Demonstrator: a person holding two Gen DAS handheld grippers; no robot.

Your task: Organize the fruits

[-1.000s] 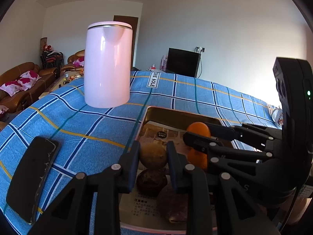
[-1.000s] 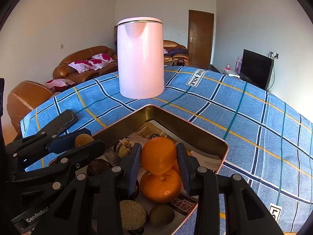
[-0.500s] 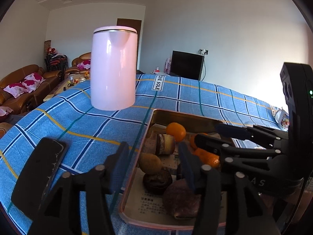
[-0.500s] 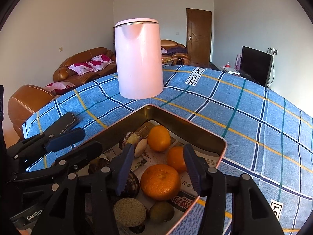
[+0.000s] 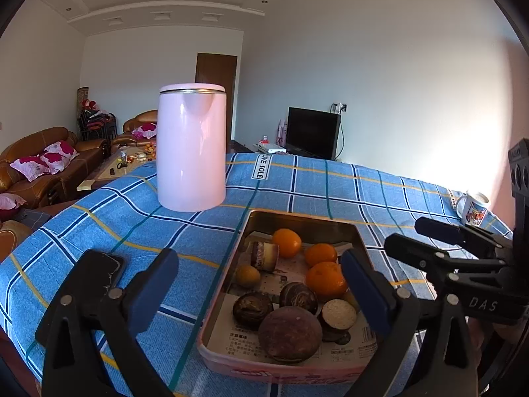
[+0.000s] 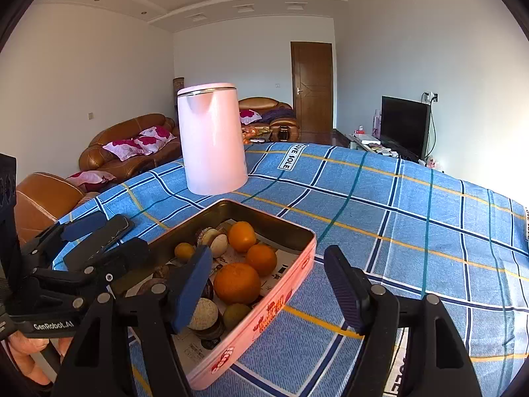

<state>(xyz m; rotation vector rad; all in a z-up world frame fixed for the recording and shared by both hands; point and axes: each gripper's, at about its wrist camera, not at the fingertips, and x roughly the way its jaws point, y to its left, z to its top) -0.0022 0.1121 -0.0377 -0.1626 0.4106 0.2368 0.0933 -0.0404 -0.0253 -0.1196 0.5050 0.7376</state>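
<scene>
Nearest my cameras, both claws are opening and hold nothing. Left gripper [image 5: 259, 284]: jaws spread very wide, straddling the near left part of the tin [image 5: 216, 301], with the tin's near fruit in the gap but untouched by the pads. Right gripper [image 6: 269, 284]: jaws roughly half apart, over the tin's near right corner, the big orange [image 6: 237, 283] lying between them, untouched.

Inside the tin, on printed paper: near end, a large brown fruit [image 5: 290, 334], two dark round ones [image 5: 253, 309] beside it, and a cut one showing a pale face [image 5: 339, 314]. Farther in, three oranges along the right side, a small yellow-brown fruit [image 5: 247, 275] at left, a cut piece [image 5: 264, 255] behind it.

Left of the tin, a black phone [image 5: 99, 266] lies flat on the blue checked cloth [image 5: 330, 192]. Behind the tin, a pink kettle [image 5: 191, 147] stands upright. At the far right edge, a mug [image 5: 471, 206].

Beyond the table: brown sofas, a dark screen, a wooden door.
</scene>
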